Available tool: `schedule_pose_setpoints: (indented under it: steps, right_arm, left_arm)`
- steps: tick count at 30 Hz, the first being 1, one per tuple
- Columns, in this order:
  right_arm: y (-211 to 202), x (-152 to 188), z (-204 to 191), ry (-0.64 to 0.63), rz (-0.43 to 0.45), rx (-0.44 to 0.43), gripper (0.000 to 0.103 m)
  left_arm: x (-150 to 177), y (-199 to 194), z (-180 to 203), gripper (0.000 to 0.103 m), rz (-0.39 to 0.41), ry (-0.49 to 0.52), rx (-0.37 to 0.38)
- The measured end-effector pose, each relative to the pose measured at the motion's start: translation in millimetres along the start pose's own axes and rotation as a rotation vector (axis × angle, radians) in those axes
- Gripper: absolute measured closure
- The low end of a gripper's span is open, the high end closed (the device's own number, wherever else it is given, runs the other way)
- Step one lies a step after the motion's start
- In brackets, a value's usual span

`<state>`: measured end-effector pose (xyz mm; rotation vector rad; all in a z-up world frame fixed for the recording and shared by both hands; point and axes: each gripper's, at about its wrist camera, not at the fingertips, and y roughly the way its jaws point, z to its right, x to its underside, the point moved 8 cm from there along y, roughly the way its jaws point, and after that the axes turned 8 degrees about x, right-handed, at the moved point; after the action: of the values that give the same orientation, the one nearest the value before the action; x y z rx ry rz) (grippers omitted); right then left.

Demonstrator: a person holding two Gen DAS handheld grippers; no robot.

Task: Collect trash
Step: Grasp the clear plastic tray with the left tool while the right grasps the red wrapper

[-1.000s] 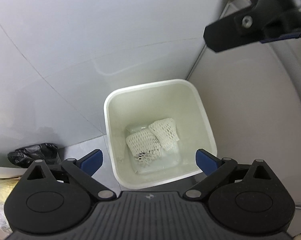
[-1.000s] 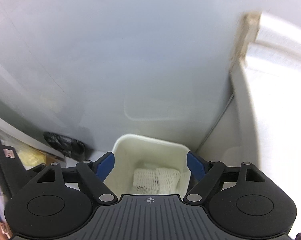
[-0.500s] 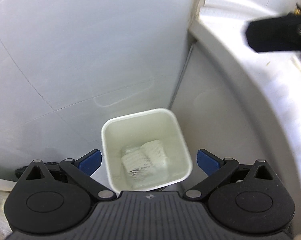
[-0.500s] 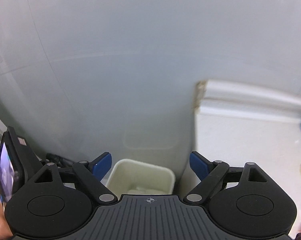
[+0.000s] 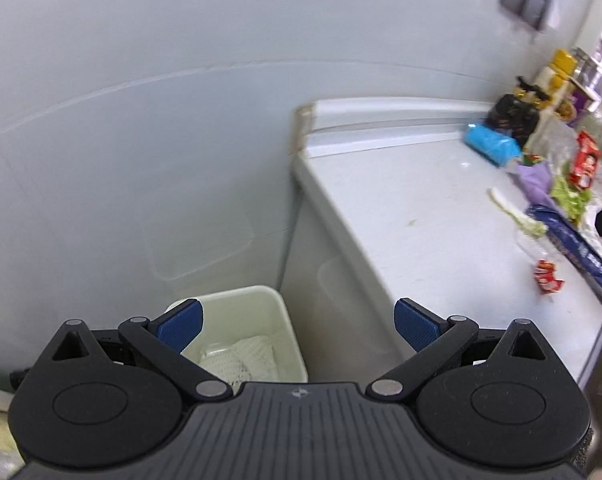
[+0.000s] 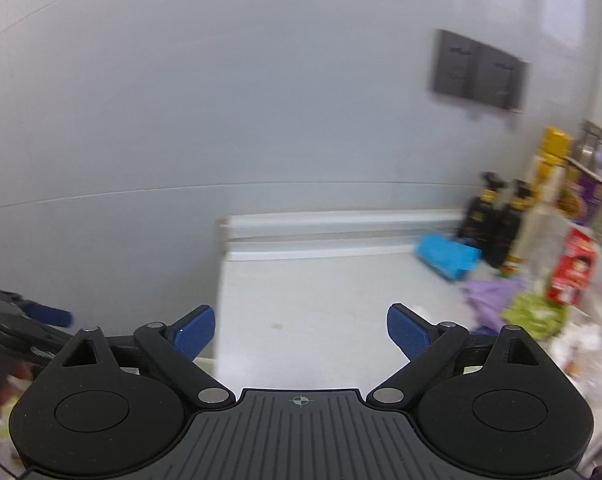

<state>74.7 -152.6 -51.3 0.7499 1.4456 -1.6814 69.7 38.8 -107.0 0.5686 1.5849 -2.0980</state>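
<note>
Right gripper [image 6: 300,330]: jaws opening, nothing between them; aimed over the desk [image 6: 321,300] toward the litter at right of frame.
Left gripper [image 5: 297,326]: released, empty, tilted down above the bin [image 5: 257,300] at lower centre.
Trash: white mesh wrap [image 5: 241,358] lies in the bin; purple wrapper [image 6: 491,296], green scrap [image 6: 535,314] and small red packet [image 5: 547,278] lie on the desk, well apart from both grippers.
Step advice: likely reach for the next piece; pick one loose item, straddle it squarely, avoid the bottles [image 6: 493,220].
</note>
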Motion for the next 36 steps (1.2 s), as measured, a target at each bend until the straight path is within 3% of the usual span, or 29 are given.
schedule_pose_setpoints:
  steps: [5,10,15,22,29,31,33,34,36]
  right_arm:
    - [-8,33,60,0.159,-0.014,0.105,0.006]
    - [-2,60,88,0.216,-0.026,0.136,0.006]
    - [22,77,98,0.209,-0.042,0.123,0.006]
    - [70,96,119,0.248,-0.106,0.151,0.006]
    - [100,114,118,0.283,-0.166,0.121,0.008]
    - [106,118,114,0.288,-0.181,0.114,0.016]
    - [111,122,111,0.291,-0.194,0.11,0.039]
    - [110,122,110,0.285,-0.177,0.125,0.042]
    - [111,122,109,0.261,-0.169,0.142,0.061]
  left_arm:
    - [-14,10,38,0.001,0.015,0.095,0.071]
    - [-27,32,81,0.001,0.011,0.221,0.159]
    - [-45,55,120,0.001,0.005,0.329,0.235]
    - [-61,92,151,0.003,-0.038,0.376,0.293]
    - [-60,118,191,0.006,-0.082,0.464,0.423]
    - [-58,123,204,0.006,-0.101,0.479,0.46]
    - [-54,128,218,0.005,-0.119,0.498,0.484]
    - [-52,129,224,0.004,-0.124,0.506,0.491]
    - [-47,132,235,0.003,-0.14,0.515,0.504]
